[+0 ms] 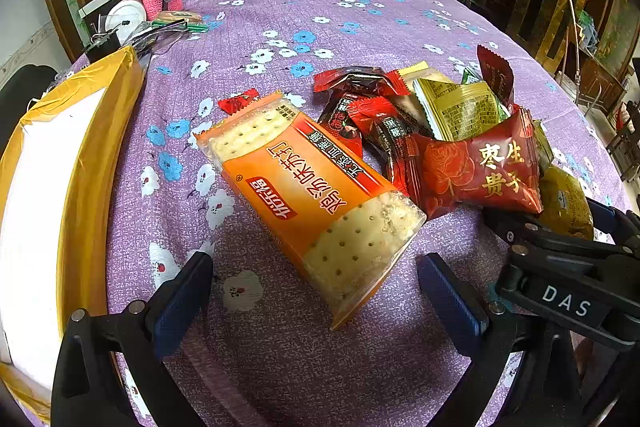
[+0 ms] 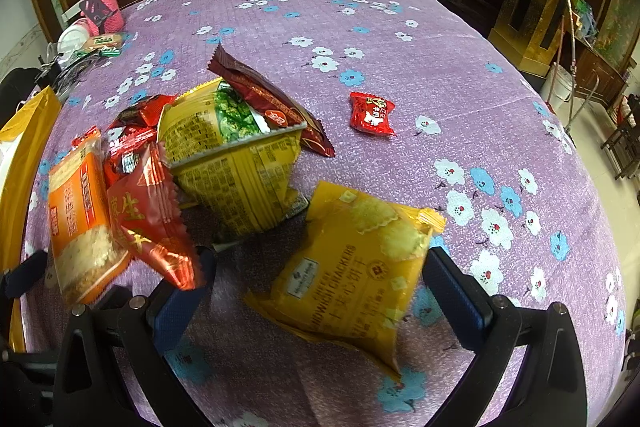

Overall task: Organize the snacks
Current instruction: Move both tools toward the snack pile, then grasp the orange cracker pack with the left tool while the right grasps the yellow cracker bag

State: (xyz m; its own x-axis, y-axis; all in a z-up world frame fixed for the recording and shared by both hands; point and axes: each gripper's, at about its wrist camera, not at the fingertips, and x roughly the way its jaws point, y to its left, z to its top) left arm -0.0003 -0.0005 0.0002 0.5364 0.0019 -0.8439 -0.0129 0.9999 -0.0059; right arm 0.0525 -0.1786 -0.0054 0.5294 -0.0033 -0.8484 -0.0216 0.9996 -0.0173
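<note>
Barely started; both grippers gape empty, left gripper (image 1: 316, 291) before the orange cracker pack (image 1: 316, 203), right gripper (image 2: 320, 287) straddling the yellow sandwich-cracker bag (image 2: 352, 279); pile unsorted.

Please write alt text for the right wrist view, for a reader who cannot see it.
The open right gripper frames a yellow sandwich cracker pack lying on a purple flowered tablecloth. A pile of snack packets sits to its left, and one small red candy lies apart behind.

"DAS" on right gripper (image 1: 560, 247)
</note>
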